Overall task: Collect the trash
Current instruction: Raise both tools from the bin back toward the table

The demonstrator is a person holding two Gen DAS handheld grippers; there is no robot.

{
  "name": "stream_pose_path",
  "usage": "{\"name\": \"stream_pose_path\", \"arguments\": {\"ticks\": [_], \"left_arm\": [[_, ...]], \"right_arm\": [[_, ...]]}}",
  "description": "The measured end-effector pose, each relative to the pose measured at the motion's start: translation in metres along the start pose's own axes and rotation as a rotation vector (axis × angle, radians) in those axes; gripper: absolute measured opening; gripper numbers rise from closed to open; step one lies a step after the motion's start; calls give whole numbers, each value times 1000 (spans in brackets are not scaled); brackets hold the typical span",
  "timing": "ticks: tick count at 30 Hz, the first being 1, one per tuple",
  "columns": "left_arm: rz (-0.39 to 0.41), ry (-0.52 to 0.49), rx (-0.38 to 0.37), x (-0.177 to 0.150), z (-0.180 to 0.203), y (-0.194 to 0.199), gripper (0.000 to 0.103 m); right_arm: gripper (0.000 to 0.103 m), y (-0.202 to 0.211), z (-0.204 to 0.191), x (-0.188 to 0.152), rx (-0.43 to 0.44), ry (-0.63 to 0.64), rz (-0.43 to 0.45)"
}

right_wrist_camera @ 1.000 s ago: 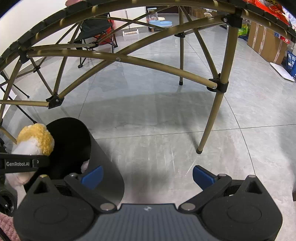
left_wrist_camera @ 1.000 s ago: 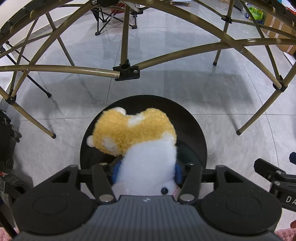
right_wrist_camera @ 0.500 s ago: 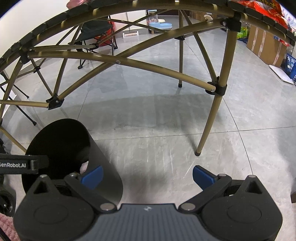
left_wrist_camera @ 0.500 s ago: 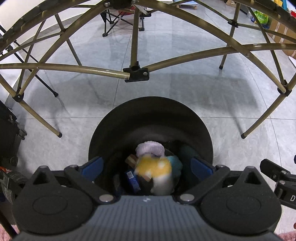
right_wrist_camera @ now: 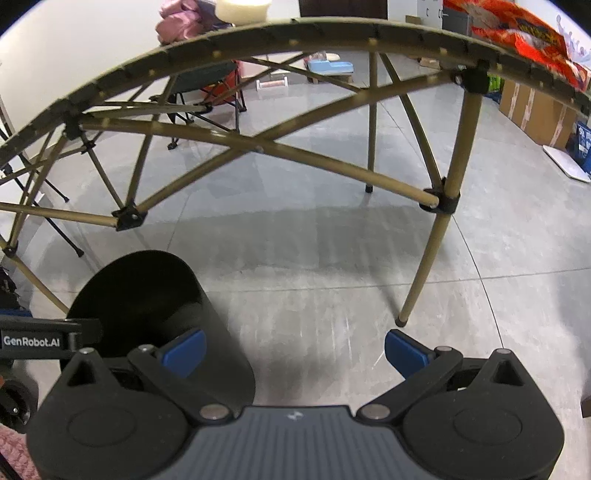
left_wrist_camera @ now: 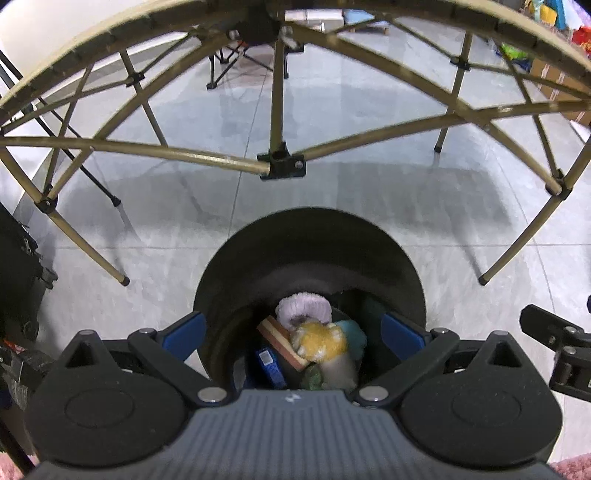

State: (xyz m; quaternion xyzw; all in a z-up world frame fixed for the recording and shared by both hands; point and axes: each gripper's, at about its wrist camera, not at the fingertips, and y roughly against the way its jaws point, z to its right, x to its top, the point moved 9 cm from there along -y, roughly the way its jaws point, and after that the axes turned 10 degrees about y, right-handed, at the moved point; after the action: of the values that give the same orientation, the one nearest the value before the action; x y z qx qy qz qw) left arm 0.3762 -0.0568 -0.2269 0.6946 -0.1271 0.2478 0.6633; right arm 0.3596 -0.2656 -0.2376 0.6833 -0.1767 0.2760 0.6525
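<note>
A black round bin (left_wrist_camera: 310, 254) stands on the grey floor under the folding table. My left gripper (left_wrist_camera: 293, 332) hangs open right above its mouth, blue pads wide apart with nothing between them. At the bottom of the bin lies the yellow and white plush toy (left_wrist_camera: 323, 343), next to a lilac fluffy ring (left_wrist_camera: 304, 308), a striped block (left_wrist_camera: 279, 338) and a blue packet (left_wrist_camera: 269, 363). In the right wrist view the same bin (right_wrist_camera: 147, 291) sits at the lower left, and my right gripper (right_wrist_camera: 295, 350) is open over bare floor to its right.
Tan table legs and cross braces (left_wrist_camera: 280, 164) arch over the bin; one leg (right_wrist_camera: 432, 258) stands just ahead of the right gripper. An orange snack bag (right_wrist_camera: 524, 33) lies on the table edge. Cardboard boxes (right_wrist_camera: 535, 110) line the far right; a folding chair (right_wrist_camera: 207, 88) stands behind.
The left gripper's jaws spread apart and let go of the plush toy, which fell into the bin and now lies at its bottom. The right gripper stayed open and nearly still.
</note>
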Motion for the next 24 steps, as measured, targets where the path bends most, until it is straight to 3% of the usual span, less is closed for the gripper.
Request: {"name": "stream_pose_path", "arguments": {"ticks": [9,16,24], "left_arm": [[180,12,-31,19,-11,51,103],[360,42,-35,45,-25,101,103],[484,84,-22,82,-44,136,103]], "right_arm": [[103,27,-10,26,22,5,100],[103,55,-25,60,42,29,237],[103,79,-36,104,47,9,403]]}}
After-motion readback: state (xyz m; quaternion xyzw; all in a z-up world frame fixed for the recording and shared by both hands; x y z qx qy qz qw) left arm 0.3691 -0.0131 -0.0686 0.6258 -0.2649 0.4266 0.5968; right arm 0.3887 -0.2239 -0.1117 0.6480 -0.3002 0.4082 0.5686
